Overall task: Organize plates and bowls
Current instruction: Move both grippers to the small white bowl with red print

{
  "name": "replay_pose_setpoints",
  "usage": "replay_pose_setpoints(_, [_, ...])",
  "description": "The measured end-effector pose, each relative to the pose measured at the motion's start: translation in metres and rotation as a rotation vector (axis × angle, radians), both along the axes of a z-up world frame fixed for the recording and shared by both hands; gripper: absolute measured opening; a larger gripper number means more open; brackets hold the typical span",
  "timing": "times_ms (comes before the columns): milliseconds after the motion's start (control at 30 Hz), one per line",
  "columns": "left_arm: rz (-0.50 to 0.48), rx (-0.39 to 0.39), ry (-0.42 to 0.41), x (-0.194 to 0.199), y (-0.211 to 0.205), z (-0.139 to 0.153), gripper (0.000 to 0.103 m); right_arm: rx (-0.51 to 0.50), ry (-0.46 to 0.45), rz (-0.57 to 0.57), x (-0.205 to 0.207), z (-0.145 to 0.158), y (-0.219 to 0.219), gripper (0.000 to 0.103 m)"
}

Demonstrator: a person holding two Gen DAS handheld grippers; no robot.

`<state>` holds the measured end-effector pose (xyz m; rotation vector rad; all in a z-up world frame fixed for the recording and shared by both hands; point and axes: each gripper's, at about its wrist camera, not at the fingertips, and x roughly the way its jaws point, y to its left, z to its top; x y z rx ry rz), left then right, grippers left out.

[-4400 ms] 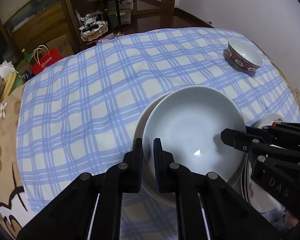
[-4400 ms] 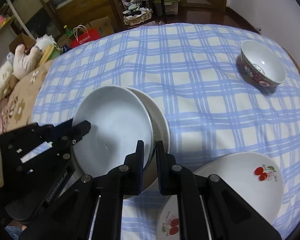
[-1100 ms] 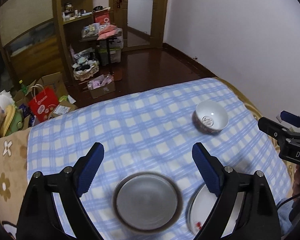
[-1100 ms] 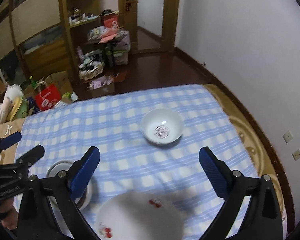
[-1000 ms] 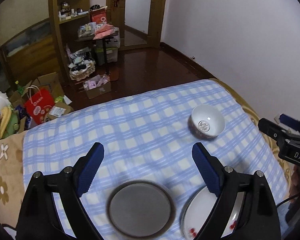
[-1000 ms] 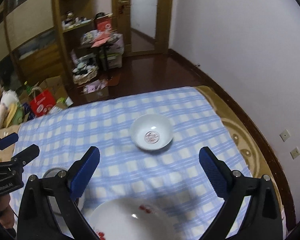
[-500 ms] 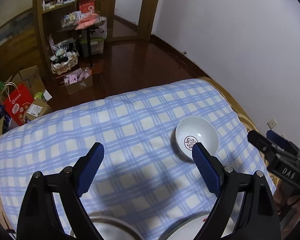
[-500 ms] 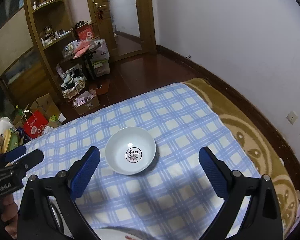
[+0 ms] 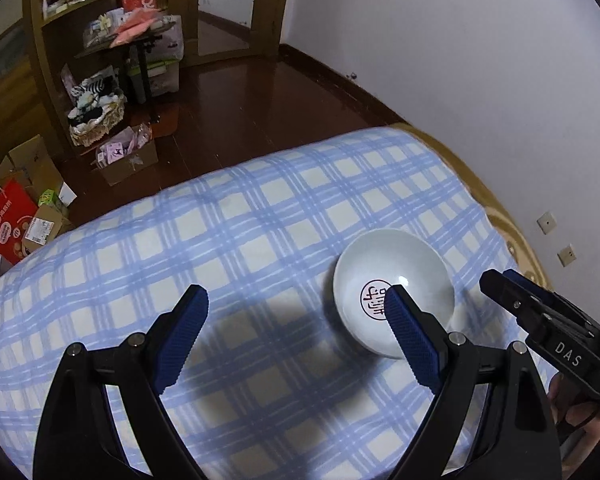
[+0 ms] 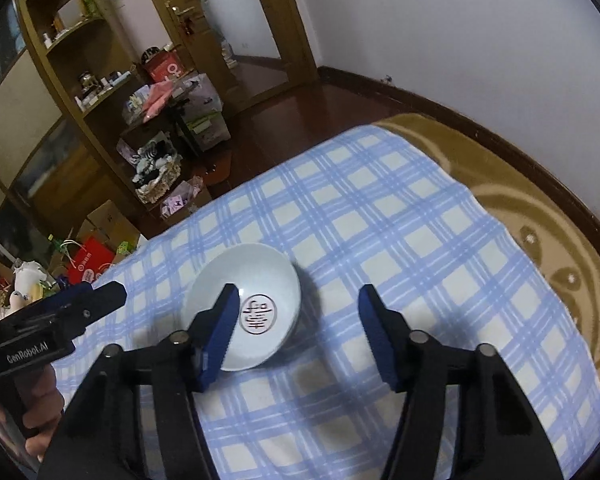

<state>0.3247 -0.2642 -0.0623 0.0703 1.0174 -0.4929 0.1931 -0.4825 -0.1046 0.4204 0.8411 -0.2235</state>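
Note:
A white bowl (image 9: pixel 394 286) with a red round mark inside stands upright on the blue checked cloth (image 9: pixel 240 240). It also shows in the right wrist view (image 10: pixel 252 300). My left gripper (image 9: pixel 296 316) is open and empty, above the cloth, with its right finger over the bowl's near rim. My right gripper (image 10: pixel 298 314) is open and empty, with its left finger over the bowl's near left rim. The plates are out of both views.
The cloth covers a table (image 10: pixel 540 216) with a brown patterned edge near a white wall (image 9: pixel 480 60). Beyond the far edge lie a dark wooden floor (image 9: pixel 240 100), shelves (image 10: pixel 80 60), boxes and a red bag (image 9: pixel 4 220).
Both grippers released the stacked plates, opened wide and moved forward toward the bowl. The bowl is now close between them and the plates have dropped out of view.

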Motion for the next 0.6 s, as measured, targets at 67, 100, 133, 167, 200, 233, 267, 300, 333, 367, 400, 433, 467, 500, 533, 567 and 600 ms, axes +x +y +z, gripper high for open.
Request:
replay_pose_setpoints(67, [0.0,0.015,0.002,0.003,-0.006,-0.006,0.088,0.026,0.007,-0.001,0.003,-0.01,-0.004,0.052])
replay_pose_setpoints(100, [-0.001,0.013,0.012,0.005,-0.009,-0.009,0.088,0.04,0.012,-0.003,0.004,-0.015,-0.006,0.051])
replay_pose_setpoints(133, [0.0,0.009,0.023,0.007,-0.011,-0.013,0.088,0.048,0.013,-0.004,0.005,-0.018,-0.008,0.047])
replay_pose_setpoints(167, [0.002,0.0,0.033,0.008,-0.012,-0.016,0.088,0.057,0.018,-0.004,0.007,-0.023,-0.009,0.044])
replay_pose_setpoints(200, [0.002,-0.002,0.038,0.01,-0.013,-0.019,0.088,0.064,0.023,-0.004,0.009,-0.027,-0.009,0.042])
replay_pose_setpoints(233, [0.003,-0.001,0.044,0.011,-0.015,-0.022,0.088,0.074,0.025,-0.002,0.011,-0.03,-0.009,0.038])
replay_pose_setpoints(267, [-0.001,0.005,0.055,0.012,-0.018,-0.028,0.088,0.101,0.017,0.012,0.013,-0.033,-0.008,0.03])
replay_pose_setpoints(300, [-0.005,0.012,0.06,0.013,-0.021,-0.032,0.088,0.119,0.011,0.03,0.015,-0.036,-0.007,0.028])
replay_pose_setpoints(333, [-0.009,0.017,0.061,0.013,-0.024,-0.035,0.086,0.121,0.011,0.038,0.015,-0.037,-0.005,0.028])
replay_pose_setpoints(367, [-0.01,0.023,0.061,0.012,-0.026,-0.039,0.084,0.106,0.018,0.038,0.017,-0.039,-0.002,0.028])
replay_pose_setpoints(400, [-0.009,0.021,0.067,0.012,-0.028,-0.042,0.08,0.09,0.026,0.036,0.019,-0.042,0.0,0.028])
replay_pose_setpoints(433, [-0.008,0.019,0.083,0.012,-0.03,-0.047,0.076,0.085,0.034,0.036,0.02,-0.045,0.001,0.025])
replay_pose_setpoints(467, [-0.009,0.013,0.105,0.013,-0.031,-0.051,0.073,0.096,0.043,0.036,0.022,-0.049,0.002,0.02])
replay_pose_setpoints(500, [-0.015,0.007,0.122,0.012,-0.033,-0.054,0.069,0.108,0.049,0.039,0.023,-0.053,0.003,0.019])
replay_pose_setpoints(533, [-0.014,0.023,0.12,0.012,-0.035,-0.057,0.063,0.112,0.055,0.045,0.025,-0.055,0.004,0.016])
replay_pose_setpoints(567, [-0.01,0.038,0.111,0.011,-0.036,-0.059,0.059,0.107,0.056,0.046,0.025,-0.056,0.005,0.013])
replay_pose_setpoints(600, [-0.01,0.052,0.105,0.01,-0.038,-0.061,0.047,0.097,0.058,0.04,0.024,-0.057,0.006,0.013])
